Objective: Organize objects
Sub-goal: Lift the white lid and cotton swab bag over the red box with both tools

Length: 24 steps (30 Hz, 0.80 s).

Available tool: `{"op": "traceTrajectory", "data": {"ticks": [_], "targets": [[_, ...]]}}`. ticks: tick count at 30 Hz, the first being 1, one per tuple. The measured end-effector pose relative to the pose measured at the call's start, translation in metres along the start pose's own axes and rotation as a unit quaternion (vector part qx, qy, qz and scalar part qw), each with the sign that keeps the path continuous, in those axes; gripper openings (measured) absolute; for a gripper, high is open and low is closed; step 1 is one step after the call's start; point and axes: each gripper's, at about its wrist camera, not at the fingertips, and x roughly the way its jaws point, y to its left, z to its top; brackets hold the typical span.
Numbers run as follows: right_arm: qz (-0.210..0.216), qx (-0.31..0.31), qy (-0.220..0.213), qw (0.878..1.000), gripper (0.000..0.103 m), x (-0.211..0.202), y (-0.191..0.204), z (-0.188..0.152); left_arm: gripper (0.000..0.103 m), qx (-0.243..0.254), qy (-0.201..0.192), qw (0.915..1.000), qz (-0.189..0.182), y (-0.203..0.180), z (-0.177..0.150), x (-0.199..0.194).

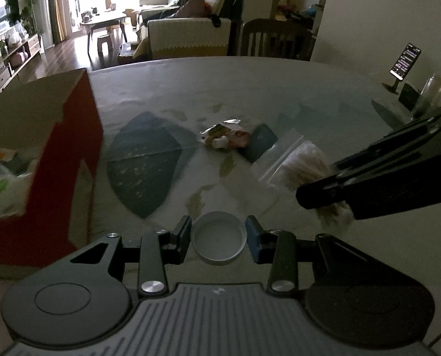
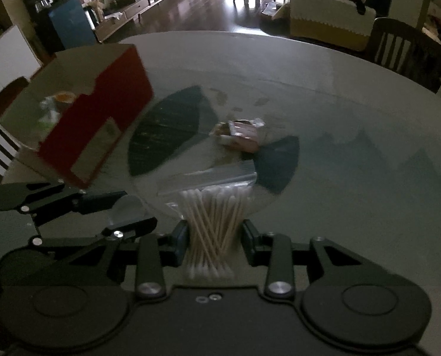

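Note:
My left gripper (image 1: 218, 238) is shut on a white round lid (image 1: 219, 237), held between its two pads just above the table. My right gripper (image 2: 214, 238) is shut on a clear bag of cotton swabs (image 2: 214, 216); the bag's zip end trails forward over the table. In the left wrist view that bag of cotton swabs (image 1: 302, 163) hangs from the right gripper (image 1: 318, 198) at the right. A red cardboard box (image 1: 69, 160) with white bags inside stands at the left, also the red cardboard box (image 2: 99, 124) in the right wrist view. Crumpled snack wrappers (image 1: 226, 136) lie mid-table.
The round table (image 1: 279, 89) has a glass top over a leaf-pattern cloth. A phone on a stand (image 1: 404, 62) and a glass (image 1: 428, 95) stand at the far right. Wooden chairs (image 1: 268, 41) ring the far edge. The left gripper (image 2: 72, 207) shows at the right wrist view's lower left.

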Motion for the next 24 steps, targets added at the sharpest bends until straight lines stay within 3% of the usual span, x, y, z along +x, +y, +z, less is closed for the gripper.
{"op": "traceTrajectory", "data": {"ticks": [11,24], "targets": [[0.017,-0.009,-0.012,1.0,0.036,-0.022,0.061,0.006,0.038,0.001,-0.011,0.9999,-0.006,0.051,-0.01,-0.059],[0.029,-0.044,-0.037,0.998,0.036,-0.021,0.145,0.045,0.038,0.016,-0.04,0.999,0.011,0.134,-0.002,-0.116]]}}
